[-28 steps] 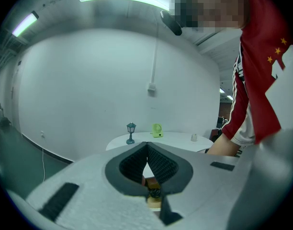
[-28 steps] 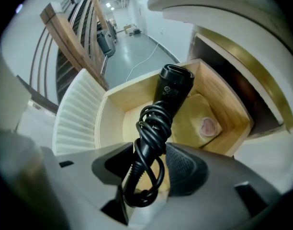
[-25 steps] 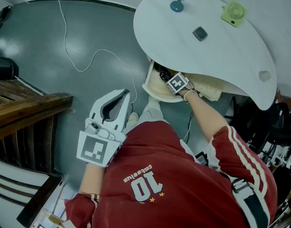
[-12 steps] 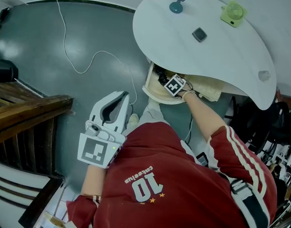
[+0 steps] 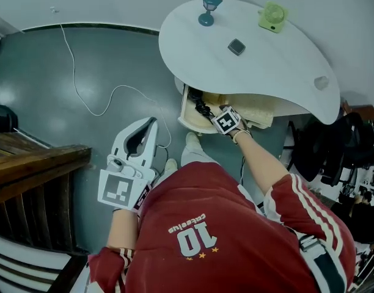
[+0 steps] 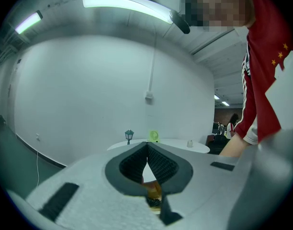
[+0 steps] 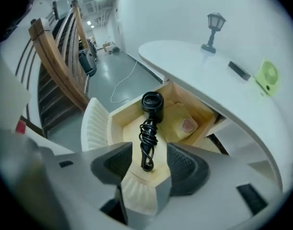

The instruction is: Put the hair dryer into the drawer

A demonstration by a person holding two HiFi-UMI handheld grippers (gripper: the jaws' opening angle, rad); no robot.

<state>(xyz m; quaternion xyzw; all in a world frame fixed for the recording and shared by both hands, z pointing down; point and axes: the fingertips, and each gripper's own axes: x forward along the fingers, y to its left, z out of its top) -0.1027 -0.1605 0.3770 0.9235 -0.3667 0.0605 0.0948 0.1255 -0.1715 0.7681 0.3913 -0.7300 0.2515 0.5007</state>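
R gripper (image 7: 150, 166) open, empty; hair dryer (image 7: 149, 126) lies in drawer (image 7: 121, 113) at its 12, long axis 12–6. L gripper (image 6: 147, 146) shut, empty, well away.

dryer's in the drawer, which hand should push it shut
Right. The right hand-held gripper hangs open just above the drawer, with the dryer lying inside, free of its jaws. The left hand-held gripper is shut and held by the person's side, away from the drawer.
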